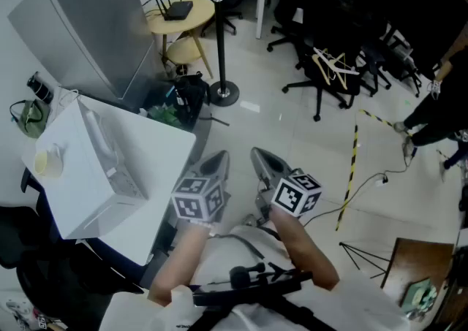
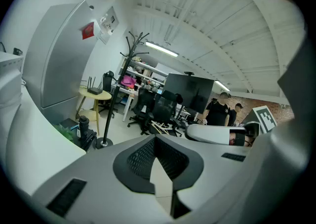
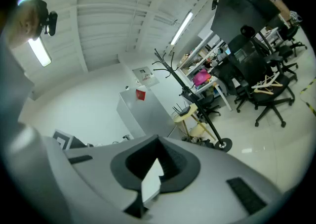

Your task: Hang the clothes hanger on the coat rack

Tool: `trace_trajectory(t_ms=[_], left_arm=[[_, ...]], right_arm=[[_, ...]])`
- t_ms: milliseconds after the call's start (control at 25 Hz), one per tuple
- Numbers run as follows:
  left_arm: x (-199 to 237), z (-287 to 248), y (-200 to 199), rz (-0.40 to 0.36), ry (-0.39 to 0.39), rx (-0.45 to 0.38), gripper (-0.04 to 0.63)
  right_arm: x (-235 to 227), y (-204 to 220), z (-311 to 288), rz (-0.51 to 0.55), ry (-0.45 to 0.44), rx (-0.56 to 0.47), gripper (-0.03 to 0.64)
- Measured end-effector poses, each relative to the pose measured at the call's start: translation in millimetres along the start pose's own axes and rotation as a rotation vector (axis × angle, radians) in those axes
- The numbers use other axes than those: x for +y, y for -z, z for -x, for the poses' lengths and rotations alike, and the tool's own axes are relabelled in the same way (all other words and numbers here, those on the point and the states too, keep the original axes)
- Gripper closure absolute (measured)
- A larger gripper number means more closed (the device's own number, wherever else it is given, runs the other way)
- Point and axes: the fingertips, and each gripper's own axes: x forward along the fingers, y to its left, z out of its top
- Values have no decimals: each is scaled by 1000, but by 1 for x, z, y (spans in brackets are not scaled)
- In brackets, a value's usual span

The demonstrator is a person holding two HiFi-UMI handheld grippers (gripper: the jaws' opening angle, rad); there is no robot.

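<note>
The clothes hanger [image 1: 334,65] lies on a black office chair [image 1: 329,44], far across the floor and to the right of both tongs, well apart from them and untouched. The right tongs [image 1: 262,158] are the nearer pair; the left tongs [image 1: 217,161] sit just beside them, further left. Both point outward over the floor, roughly toward the gap between chair and rack.

The hanger looks pale, and its long bar seems to run left to right across the seat – the right gripper view shows it [image 3: 269,82] spread that way. Which way its hook turns I cannot tell.

The coat rack [image 1: 219,30] stands far and slightly left of the tongs, its round base [image 1: 224,93] on the floor, well left of the chair. So the pick-up probably falls to the right hand, reaching far-right, before a carry back leftward to the rack.

Both tongs are clenched with nothing between the jaws – each gripper view shows its pads meeting on empty air.
</note>
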Motion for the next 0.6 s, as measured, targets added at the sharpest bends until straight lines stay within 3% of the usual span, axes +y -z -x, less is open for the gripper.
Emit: trace_trajectory(t_ms=[600], left_arm=[[-60, -85, 11, -21, 78, 45, 604]], right_arm=[[-79, -45, 32, -18, 32, -77, 594]])
